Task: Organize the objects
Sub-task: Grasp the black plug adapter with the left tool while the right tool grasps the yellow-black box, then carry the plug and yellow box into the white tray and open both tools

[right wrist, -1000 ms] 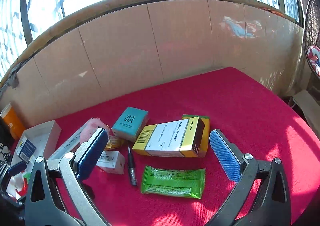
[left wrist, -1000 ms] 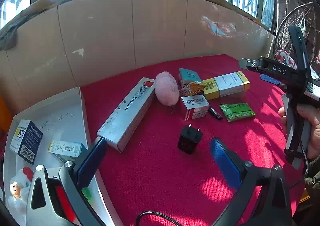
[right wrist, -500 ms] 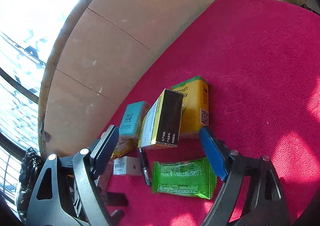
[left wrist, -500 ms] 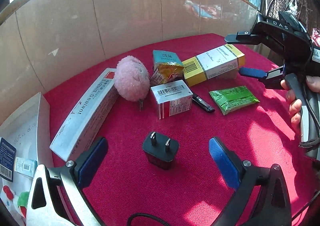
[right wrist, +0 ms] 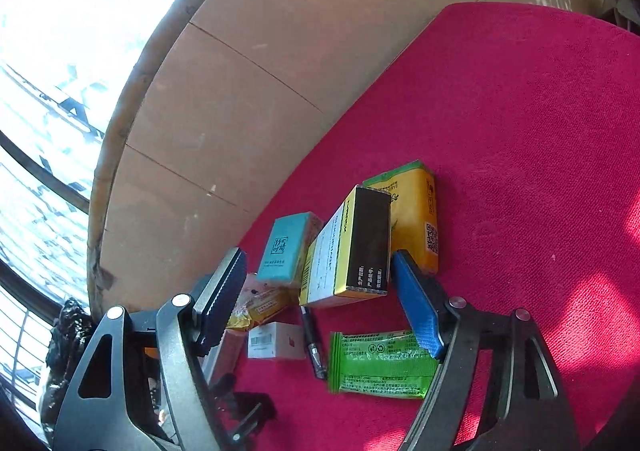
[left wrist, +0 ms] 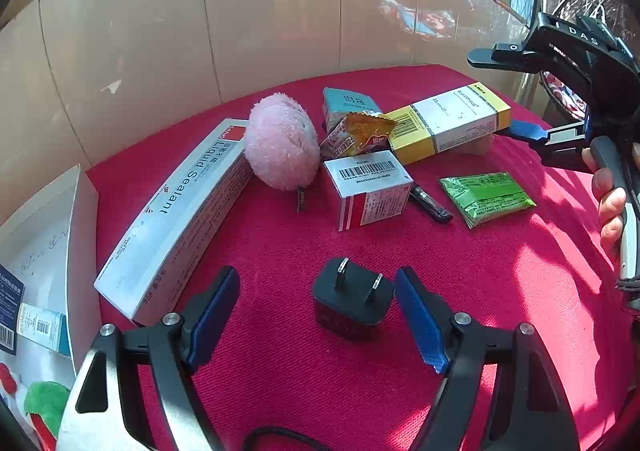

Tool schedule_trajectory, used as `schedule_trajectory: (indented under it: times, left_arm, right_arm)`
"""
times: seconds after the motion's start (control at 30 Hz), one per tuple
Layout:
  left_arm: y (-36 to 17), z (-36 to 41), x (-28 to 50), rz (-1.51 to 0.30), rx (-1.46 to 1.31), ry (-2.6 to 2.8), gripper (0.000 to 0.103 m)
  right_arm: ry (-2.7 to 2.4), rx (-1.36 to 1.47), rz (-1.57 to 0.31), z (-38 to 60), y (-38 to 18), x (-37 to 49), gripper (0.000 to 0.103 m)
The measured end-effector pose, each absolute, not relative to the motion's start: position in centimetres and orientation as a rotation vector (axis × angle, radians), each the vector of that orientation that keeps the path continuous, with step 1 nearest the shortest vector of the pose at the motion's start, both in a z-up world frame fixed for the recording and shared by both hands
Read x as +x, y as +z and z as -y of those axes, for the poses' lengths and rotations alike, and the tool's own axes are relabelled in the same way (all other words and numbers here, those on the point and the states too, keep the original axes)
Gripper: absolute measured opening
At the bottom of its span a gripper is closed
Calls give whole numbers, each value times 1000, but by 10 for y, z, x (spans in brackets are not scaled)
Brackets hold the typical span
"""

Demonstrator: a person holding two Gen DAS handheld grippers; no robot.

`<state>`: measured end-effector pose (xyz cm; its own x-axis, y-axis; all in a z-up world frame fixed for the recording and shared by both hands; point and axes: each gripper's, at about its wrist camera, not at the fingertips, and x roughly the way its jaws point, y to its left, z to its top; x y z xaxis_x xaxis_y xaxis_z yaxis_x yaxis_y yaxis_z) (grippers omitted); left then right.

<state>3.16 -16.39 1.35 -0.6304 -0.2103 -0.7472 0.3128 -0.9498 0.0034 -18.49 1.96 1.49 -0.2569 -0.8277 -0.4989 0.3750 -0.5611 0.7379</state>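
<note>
A black plug adapter point(left wrist: 352, 301) lies prongs up on the red cloth, between the fingers of my open left gripper point(left wrist: 320, 315), closer to the right finger. My open right gripper point(right wrist: 320, 299) is tilted and straddles the near end of the yellow-and-white box point(right wrist: 348, 255), which also shows in the left wrist view point(left wrist: 448, 123). The right gripper point(left wrist: 524, 99) shows in the left wrist view, one finger above the box and one beside it. I cannot tell whether the pads touch the box.
On the cloth lie a long Liquid Sealant box point(left wrist: 180, 211), a pink plush ball point(left wrist: 282, 147), a teal box point(left wrist: 346, 105), a snack wrapper point(left wrist: 360, 131), a small barcode box point(left wrist: 370, 187), a black pen point(left wrist: 430, 203), a green packet point(left wrist: 486, 197) and an orange box point(right wrist: 416, 219). A white tray point(left wrist: 80, 235) with items stands at the left.
My left gripper has moved forward so its fingers now flank the plug adapter. My right gripper has tilted and moved in around the end of the yellow-and-white box.
</note>
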Motion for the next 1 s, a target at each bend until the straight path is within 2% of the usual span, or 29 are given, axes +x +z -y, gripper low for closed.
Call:
schedule_trajectory:
  times: [0.03,0.07,0.1,0.13,0.17,0.2,0.3,0.7,1.0]
  left_arm:
    - [13,163,30,-177,1174,-2595,80]
    - [11,163,29,-174,1186,-2595,80]
    - [9,162,27,-172,1202,-2593,80]
    - [8,162,26,-171,1217,-2590,77]
    - [7,162,25,-171,1224,-2592,71]
    - [7,162,26,-176,1226,-2593,52]
    - [10,163,30,-174,1210,-2594,31]
    - [57,138,58,-158,997,-2682,31]
    - [88,128,79,-123,890,-2687,31]
  right_arm:
    - [-1898,1176,618,-17,13,-185,72]
    - [-1885,1192,620,-13,10,-187,62]
    - [-1875,1210,623,-10,7,-188,48]
    - [-1873,1225,624,-7,4,-189,41]
    - [-1880,1238,619,-5,1,-189,22]
    - [-1886,1236,622,-7,0,-189,21]
    - [-1891,1207,615,-12,0,-185,20]
    - [-1887,1023,732,-46,52,-158,20]
    - [-1796,942,706,-50,83,-122,20]
